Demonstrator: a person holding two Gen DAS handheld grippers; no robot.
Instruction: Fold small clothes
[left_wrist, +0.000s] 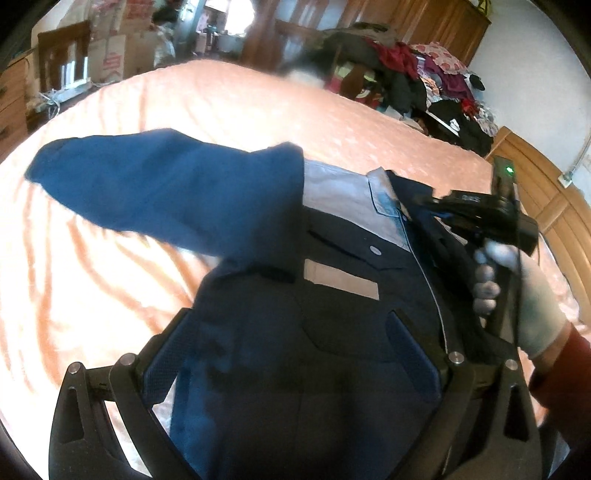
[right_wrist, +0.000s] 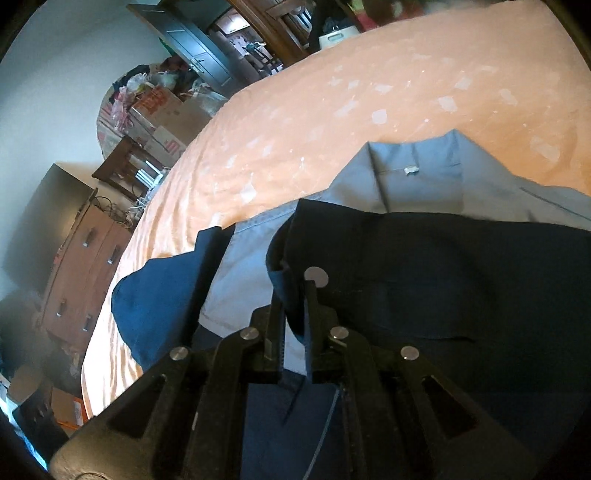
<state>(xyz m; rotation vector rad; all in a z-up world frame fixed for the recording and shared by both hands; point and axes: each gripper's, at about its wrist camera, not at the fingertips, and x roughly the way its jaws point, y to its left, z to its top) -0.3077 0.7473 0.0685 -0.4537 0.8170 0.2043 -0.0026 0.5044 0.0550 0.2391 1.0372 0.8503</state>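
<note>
On the orange bedspread (right_wrist: 332, 110) lies the jacket (right_wrist: 461, 280), dark navy with a pale grey lining, and both claws sit right at it rather than apart from it. From the right wrist view, the right claw (right_wrist: 295, 314) has its two fingers drawn together on a fold of the navy front edge, cloth pinched between them and running up toward twelve o'clock. The grey collar (right_wrist: 417, 166) lies beyond at about one o'clock, and one blue sleeve (right_wrist: 159, 295) spreads off at nine o'clock onto the bedspread.

From the left wrist view, the left claw (left_wrist: 291, 354) stands wide apart, its fingers straddling the navy body, which fills the gap between them; nothing shows them clamped on anything. The sleeve (left_wrist: 155, 188) sticks out toward ten o'clock, its long axis running from the shoulder near the centre out to the cuff at the far left. The collar (left_wrist: 384, 192) points to about one o'clock, so the body's long axis runs from the left claw up toward the collar. A gloved hand (left_wrist: 517, 295) holds the right claw's handle at three o'clock, beside the jacket's zip edge.

My judgement: the right claw has the front edge in hand, and the left claw is the nearer one to the outstretched sleeve, so the coming fold would bring that sleeve across the body.
</note>
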